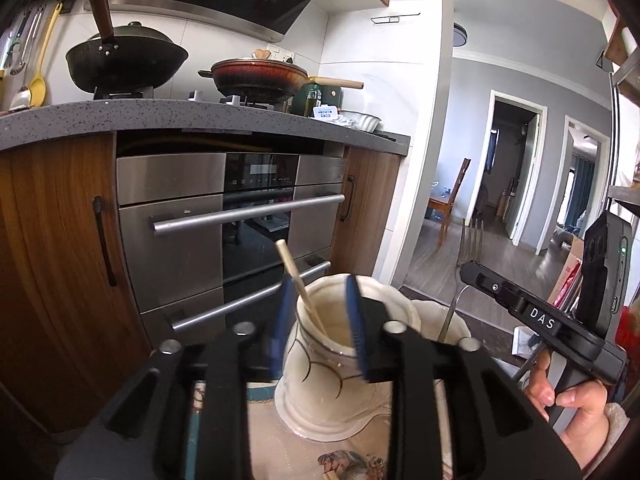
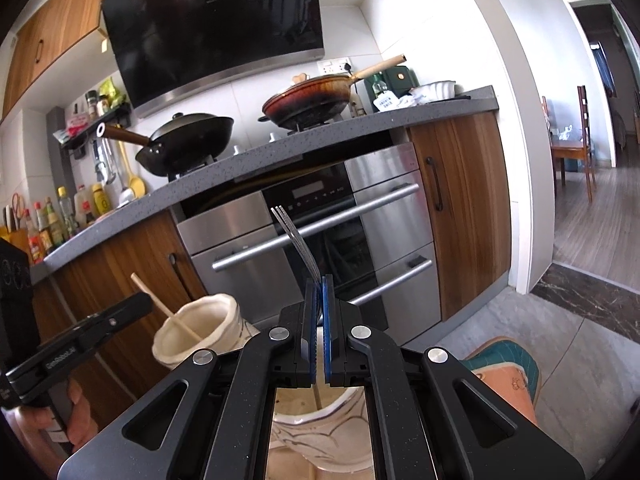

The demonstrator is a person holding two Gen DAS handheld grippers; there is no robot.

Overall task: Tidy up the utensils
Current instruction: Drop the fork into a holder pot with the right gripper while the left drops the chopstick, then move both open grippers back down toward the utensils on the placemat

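On right tool [image 1: 496,292]: "DAS".

A patterned cloth [image 1: 344,460] carries two cream ceramic vases [image 1: 320,384], standing just beside each other.

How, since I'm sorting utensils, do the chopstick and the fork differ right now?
The chopstick is pale wood; the fork is metal. The chopstick leans loose in the cream vase, inside the open left tool; the fork stands tines up, clamped in the shut right tool. Both are slender utensils.
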